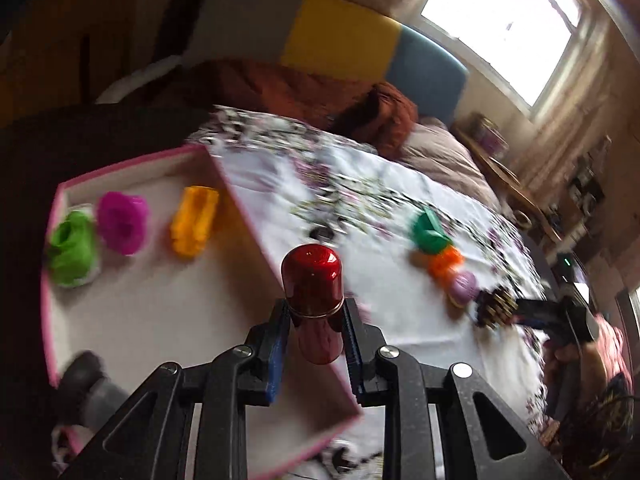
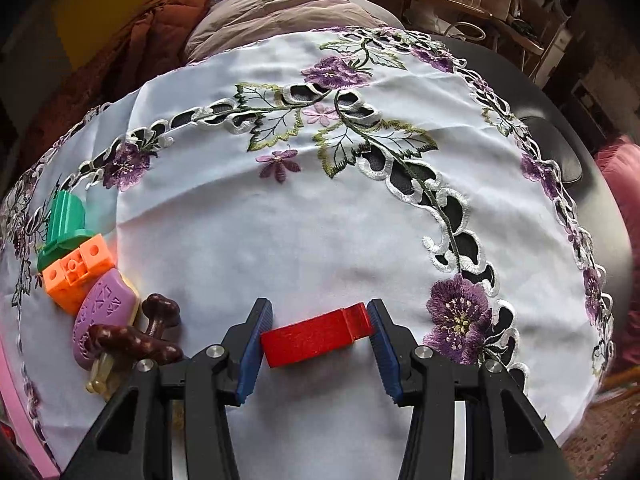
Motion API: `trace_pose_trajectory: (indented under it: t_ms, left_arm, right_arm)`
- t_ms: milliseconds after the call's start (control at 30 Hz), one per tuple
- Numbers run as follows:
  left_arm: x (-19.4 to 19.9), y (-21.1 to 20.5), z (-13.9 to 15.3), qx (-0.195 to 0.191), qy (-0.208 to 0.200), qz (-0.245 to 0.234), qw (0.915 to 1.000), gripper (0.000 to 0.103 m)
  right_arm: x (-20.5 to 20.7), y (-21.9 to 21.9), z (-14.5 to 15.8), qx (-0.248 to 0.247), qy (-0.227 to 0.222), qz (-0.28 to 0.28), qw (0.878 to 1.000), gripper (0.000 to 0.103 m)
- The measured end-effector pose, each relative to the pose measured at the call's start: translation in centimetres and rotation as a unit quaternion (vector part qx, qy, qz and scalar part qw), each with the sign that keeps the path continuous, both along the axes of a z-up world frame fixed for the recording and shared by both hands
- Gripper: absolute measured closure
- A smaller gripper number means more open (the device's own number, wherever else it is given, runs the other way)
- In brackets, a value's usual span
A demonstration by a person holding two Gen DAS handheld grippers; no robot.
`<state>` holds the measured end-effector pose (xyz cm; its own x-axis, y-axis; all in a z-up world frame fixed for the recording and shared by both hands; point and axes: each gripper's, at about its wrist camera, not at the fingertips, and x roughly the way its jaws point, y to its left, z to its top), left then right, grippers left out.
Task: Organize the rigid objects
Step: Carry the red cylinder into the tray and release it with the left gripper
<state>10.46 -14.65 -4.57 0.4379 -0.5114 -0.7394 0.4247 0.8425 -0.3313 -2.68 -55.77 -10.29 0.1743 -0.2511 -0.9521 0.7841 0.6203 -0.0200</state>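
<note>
My left gripper point(image 1: 314, 320) is shut on a glossy red cylinder point(image 1: 313, 280), held above the right wall of a pink-rimmed tray point(image 1: 244, 208). In the tray lie a green piece point(image 1: 72, 254), a magenta piece point(image 1: 122, 222) and a yellow piece point(image 1: 195, 220). My right gripper point(image 2: 318, 330) has its jaws closed against the two ends of a red block point(image 2: 312, 338) on the embroidered tablecloth point(image 2: 320, 220). Left of it lie a green piece point(image 2: 64, 224), an orange block point(image 2: 78, 270), a purple piece point(image 2: 104, 312) and a brown bone-shaped piece point(image 2: 136, 340).
A dark grey object point(image 1: 86, 384) sits at the tray's near left corner. A bed with brown and grey covers point(image 1: 320, 96) lies behind the table. The right gripper shows in the left wrist view point(image 1: 496, 306) by the loose pieces.
</note>
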Motion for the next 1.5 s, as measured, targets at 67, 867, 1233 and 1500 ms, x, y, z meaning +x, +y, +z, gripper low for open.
trace_pose_trajectory:
  t_ms: [67, 867, 1233, 1500]
  left_arm:
    - [1.8, 2.1, -0.4, 0.004, 0.016, 0.037, 0.9992, 0.078]
    - [4.7, 8.6, -3.6, 0.064, 0.044, 0.152, 0.9853, 0.068]
    - [0.6, 8.9, 0.3, 0.094, -0.044, 0.138, 0.9851, 0.068]
    - [-1.1, 8.5, 1.5, 0.096, -0.066, 0.124, 0.9854, 0.068]
  right_arm:
    - [0.1, 0.2, 0.0, 0.0, 0.0, 0.005, 1.0, 0.054]
    - [0.5, 0.3, 0.1, -0.006, 0.004, 0.021, 1.0, 0.054]
    - [0.5, 0.4, 0.1, -0.016, 0.008, 0.023, 1.0, 0.054]
    - [0.7, 0.7, 0.3, -0.031, 0.009, 0.031, 0.999, 0.054]
